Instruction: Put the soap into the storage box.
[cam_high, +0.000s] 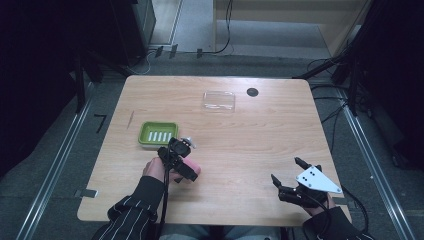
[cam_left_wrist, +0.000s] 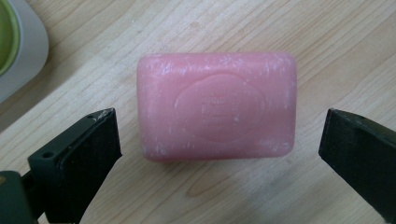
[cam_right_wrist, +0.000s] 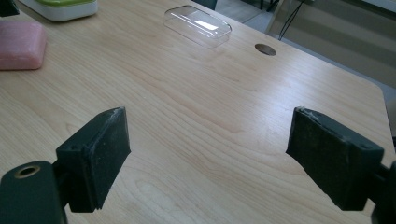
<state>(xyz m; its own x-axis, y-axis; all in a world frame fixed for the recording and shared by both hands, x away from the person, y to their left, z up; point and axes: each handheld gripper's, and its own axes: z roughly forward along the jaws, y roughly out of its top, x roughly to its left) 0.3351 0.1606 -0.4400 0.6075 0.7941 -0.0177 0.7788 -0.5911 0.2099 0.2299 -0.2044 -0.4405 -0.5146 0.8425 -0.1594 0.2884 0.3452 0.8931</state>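
Note:
A pink bar of soap (cam_left_wrist: 217, 105) lies flat on the wooden table (cam_high: 240, 145), just right of a green soap dish (cam_high: 158, 133) with a white base. My left gripper (cam_left_wrist: 219, 135) hangs open over the bar, one jaw off each short end, neither touching it. In the high view the left gripper (cam_high: 182, 162) covers most of the soap (cam_high: 194, 169). My right gripper (cam_high: 286, 170) stands open near the table's front right, nothing between its jaws. From the right gripper (cam_right_wrist: 208, 140) I see the soap (cam_right_wrist: 21, 44) far off at the left.
A clear plastic lid (cam_high: 218, 100) lies toward the back middle of the table, with a round cable hole (cam_high: 252, 92) beside it. The soap dish's corner (cam_left_wrist: 18, 42) sits close to the left jaw. Cables run on the floor behind the table.

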